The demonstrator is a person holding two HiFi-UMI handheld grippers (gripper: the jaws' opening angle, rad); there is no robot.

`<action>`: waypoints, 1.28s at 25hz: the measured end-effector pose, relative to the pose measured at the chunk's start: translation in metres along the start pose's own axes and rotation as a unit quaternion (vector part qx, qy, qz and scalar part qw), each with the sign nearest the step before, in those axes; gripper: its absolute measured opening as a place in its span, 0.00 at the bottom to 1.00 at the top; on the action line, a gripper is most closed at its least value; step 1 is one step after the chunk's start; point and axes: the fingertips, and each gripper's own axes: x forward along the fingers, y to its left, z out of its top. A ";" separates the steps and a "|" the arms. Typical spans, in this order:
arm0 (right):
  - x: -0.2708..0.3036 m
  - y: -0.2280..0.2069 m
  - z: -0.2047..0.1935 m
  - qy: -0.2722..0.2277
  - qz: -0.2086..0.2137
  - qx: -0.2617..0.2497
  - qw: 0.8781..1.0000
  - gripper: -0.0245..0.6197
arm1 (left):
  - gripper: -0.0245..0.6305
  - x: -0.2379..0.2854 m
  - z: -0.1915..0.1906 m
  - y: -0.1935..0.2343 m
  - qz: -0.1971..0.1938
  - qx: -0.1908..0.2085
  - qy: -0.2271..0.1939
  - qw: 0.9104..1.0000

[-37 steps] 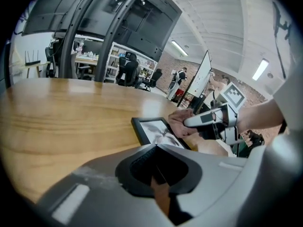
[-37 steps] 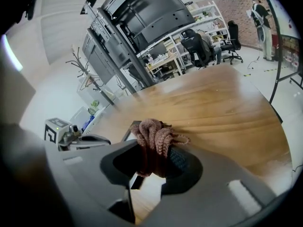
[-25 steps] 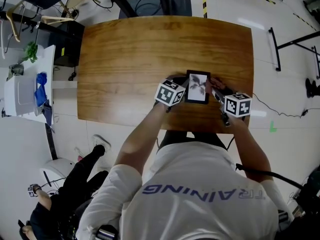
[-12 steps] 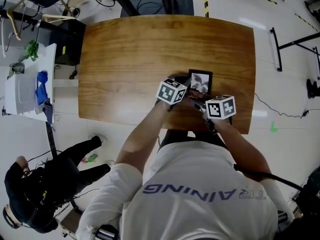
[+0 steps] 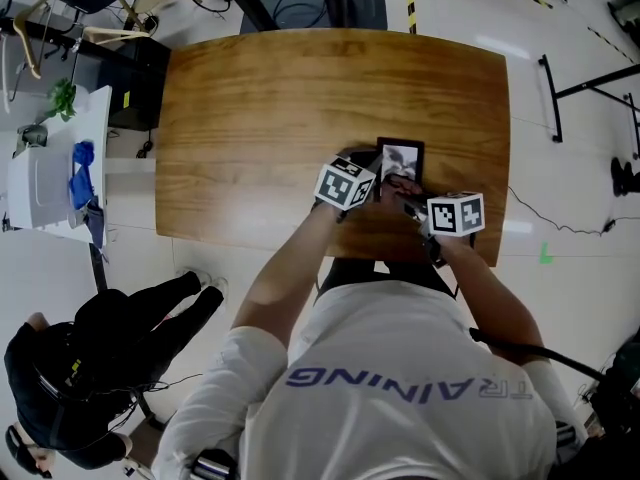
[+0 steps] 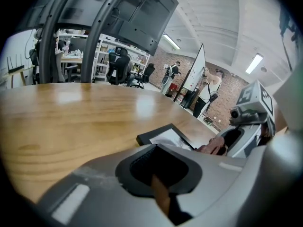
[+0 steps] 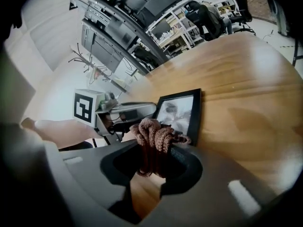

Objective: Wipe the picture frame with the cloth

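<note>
Work at a wooden worktop point(image 5: 260, 108): a person in a white T-shirt point(image 5: 400, 388) leaned over a black picture frame point(image 5: 401, 152) that lay flat near the worktop's front edge, right of centre, with a hand-held gripper on either side of it.

The right hand-held gripper point(image 5: 408, 196) had its jaws clamped on a bunched reddish-brown cloth point(image 5: 398, 182), and the wad sat at the near end of the frame, over its lower part. Seen along that gripper's own jaws, the cloth point(image 7: 154, 135) stood up in knotted folds between them, with the frame point(image 7: 182, 111) just beyond.

The left hand-held gripper point(image 5: 372, 181) lay just beside the frame's left edge. Its jaws were drawn in to a narrow slit, with only a sliver of worktop showing between them and nothing gripped. From that side the frame point(image 6: 163, 135) lay a little ahead and to the right, with the cloth point(image 6: 214, 145) past it. Whether the left jaws touched the frame could not be told.

Count on the worktop: one picture frame, one cloth and two hand-held grippers, each carrying one marker cube, left point(image 5: 345, 185) and right point(image 5: 456, 213). A second person in dark clothing point(image 5: 100, 368) was on the floor to the left of the worktop, well apart from it.
</note>
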 end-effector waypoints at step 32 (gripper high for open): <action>-0.235 0.071 0.145 -0.388 -0.112 -0.302 0.863 0.22 | 0.05 -0.187 0.139 -0.048 0.127 0.055 -0.277 0.951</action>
